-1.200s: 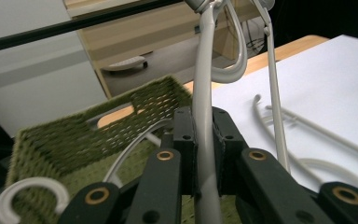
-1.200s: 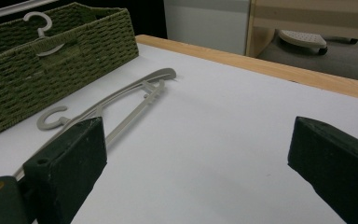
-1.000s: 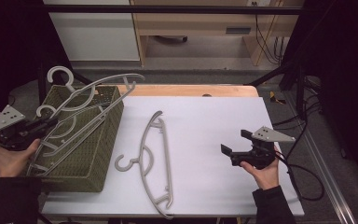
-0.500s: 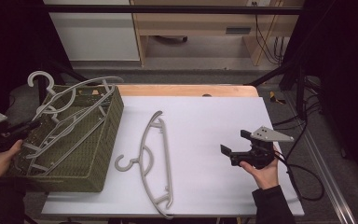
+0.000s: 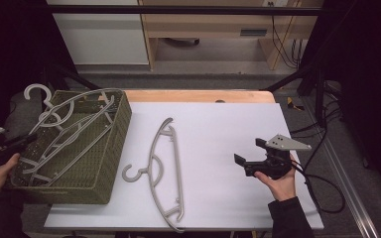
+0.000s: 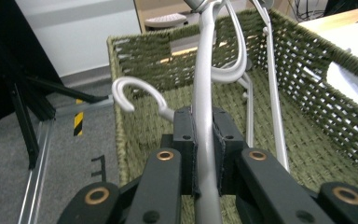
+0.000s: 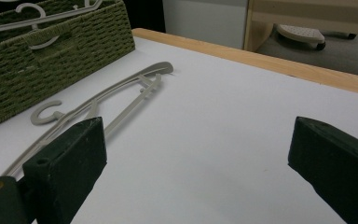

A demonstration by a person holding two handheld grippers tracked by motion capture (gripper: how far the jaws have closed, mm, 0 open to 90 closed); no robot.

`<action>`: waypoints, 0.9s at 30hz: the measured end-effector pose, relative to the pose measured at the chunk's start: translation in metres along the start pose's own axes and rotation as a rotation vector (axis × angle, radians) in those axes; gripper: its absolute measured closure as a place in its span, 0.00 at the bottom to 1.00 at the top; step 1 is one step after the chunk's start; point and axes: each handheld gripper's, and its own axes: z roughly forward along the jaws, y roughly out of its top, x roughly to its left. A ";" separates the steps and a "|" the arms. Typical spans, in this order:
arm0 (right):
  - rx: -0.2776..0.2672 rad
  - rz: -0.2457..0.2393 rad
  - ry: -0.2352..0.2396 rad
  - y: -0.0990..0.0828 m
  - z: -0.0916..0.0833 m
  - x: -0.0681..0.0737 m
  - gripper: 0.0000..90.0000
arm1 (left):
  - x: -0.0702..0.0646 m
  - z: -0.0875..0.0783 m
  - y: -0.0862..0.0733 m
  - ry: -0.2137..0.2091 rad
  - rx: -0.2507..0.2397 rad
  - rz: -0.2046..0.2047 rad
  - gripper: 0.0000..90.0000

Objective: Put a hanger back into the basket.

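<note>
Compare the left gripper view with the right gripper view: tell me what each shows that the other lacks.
Left gripper view alone: the left tongs clamped on a grey hanger over the basket's inside, with a striped floor marking beyond.
Right gripper view alone: the right tongs open over the white table, and a hanger lying flat.
Both: the green woven basket.

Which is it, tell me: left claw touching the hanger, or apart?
Touching. The left gripper view shows the left claw with both pads pressed on the hanger.
</note>
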 end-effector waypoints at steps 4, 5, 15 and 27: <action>0.005 0.000 0.000 0.000 0.001 0.000 0.05 | 0.001 0.002 -0.003 0.005 0.015 -0.009 0.91; 0.007 -0.005 0.002 0.000 0.000 0.000 0.05 | 0.002 0.003 -0.003 0.005 0.016 -0.010 0.91; 0.019 -0.005 0.003 -0.001 0.003 0.002 0.05 | -0.001 0.008 -0.004 0.061 0.075 -0.010 0.91; 0.026 -0.008 0.006 -0.002 0.003 0.002 0.05 | 0.000 0.011 0.001 0.069 0.144 0.022 0.91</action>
